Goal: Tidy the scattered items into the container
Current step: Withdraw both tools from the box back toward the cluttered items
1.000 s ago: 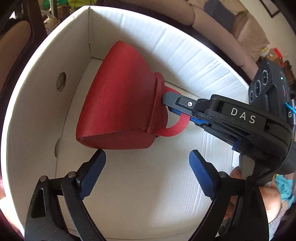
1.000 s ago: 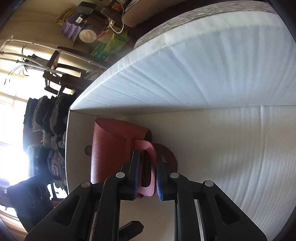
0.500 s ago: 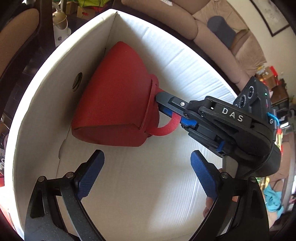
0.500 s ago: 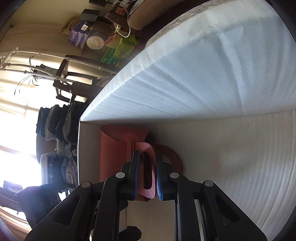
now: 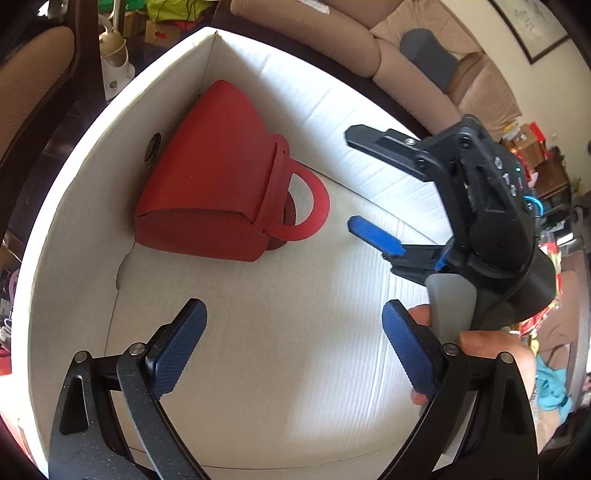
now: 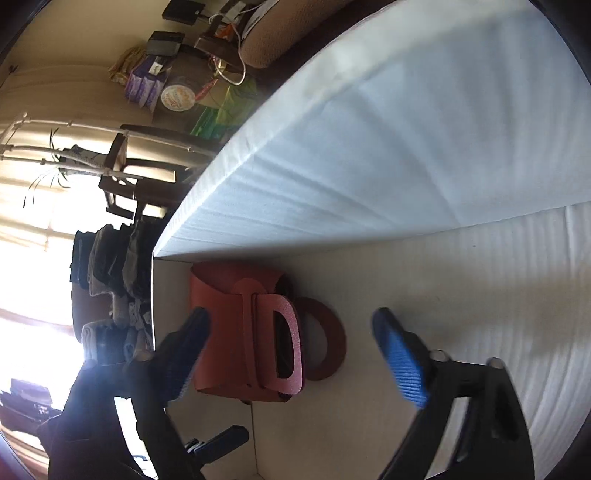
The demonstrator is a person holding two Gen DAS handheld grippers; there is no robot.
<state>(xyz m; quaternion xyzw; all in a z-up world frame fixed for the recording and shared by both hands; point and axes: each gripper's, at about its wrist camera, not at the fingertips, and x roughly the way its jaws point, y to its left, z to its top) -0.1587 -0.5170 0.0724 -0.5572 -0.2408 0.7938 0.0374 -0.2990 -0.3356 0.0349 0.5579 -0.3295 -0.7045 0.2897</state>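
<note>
A red handbag (image 5: 218, 184) lies on its side on the floor of a white cardboard box (image 5: 332, 99), in the far left corner; its handles (image 5: 314, 206) point right. It also shows in the right wrist view (image 6: 240, 332). My right gripper (image 5: 351, 181) is open, pulled back to the right of the handles, touching nothing; in its own view (image 6: 291, 354) the jaws stand wide apart with the bag beyond them. My left gripper (image 5: 291, 343) is open and empty, above the box floor near the front.
The box walls (image 5: 66, 229) rise on the left and the back. A round hole (image 5: 153, 147) is in the left wall. Sofa cushions (image 5: 332, 33) lie behind the box, chairs (image 5: 33, 85) to the left. Room clutter (image 6: 166, 85) lies beyond the wall.
My right gripper has opened, let go of the bag's handle and pulled back to the right. The bag now rests on the box floor. The left gripper has drawn back a little.
</note>
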